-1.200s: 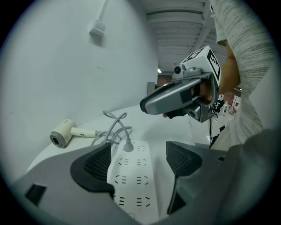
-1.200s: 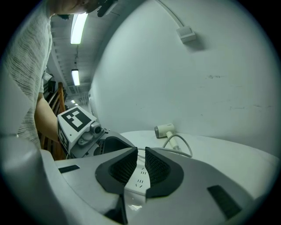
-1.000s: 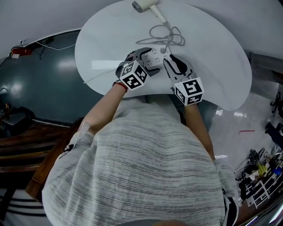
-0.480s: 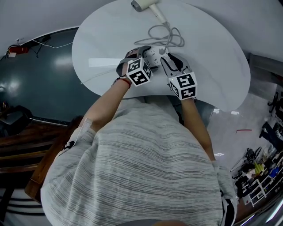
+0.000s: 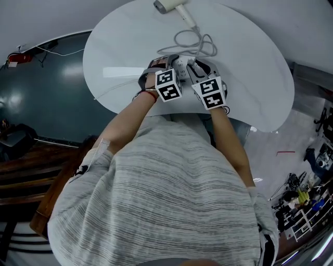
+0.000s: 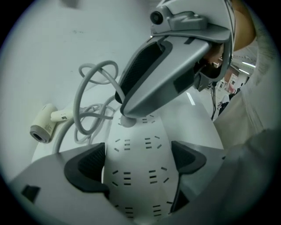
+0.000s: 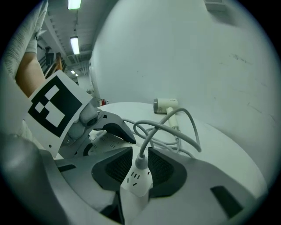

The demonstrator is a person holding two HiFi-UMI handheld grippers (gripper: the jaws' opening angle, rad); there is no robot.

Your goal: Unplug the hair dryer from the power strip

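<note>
A round white table stands before a plain white wall. To its left lies a dark teal glossy surface carrying a small red object and a thin white cable, with brown wooden furniture below it. To the right, pale reflective floor borders a cluttered rack of tools; fluorescent ceiling strips are lit.

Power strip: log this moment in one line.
left gripper: shut on strip | right gripper: shut on plug | plug: seated in strip | dryer: at table far edge
</note>
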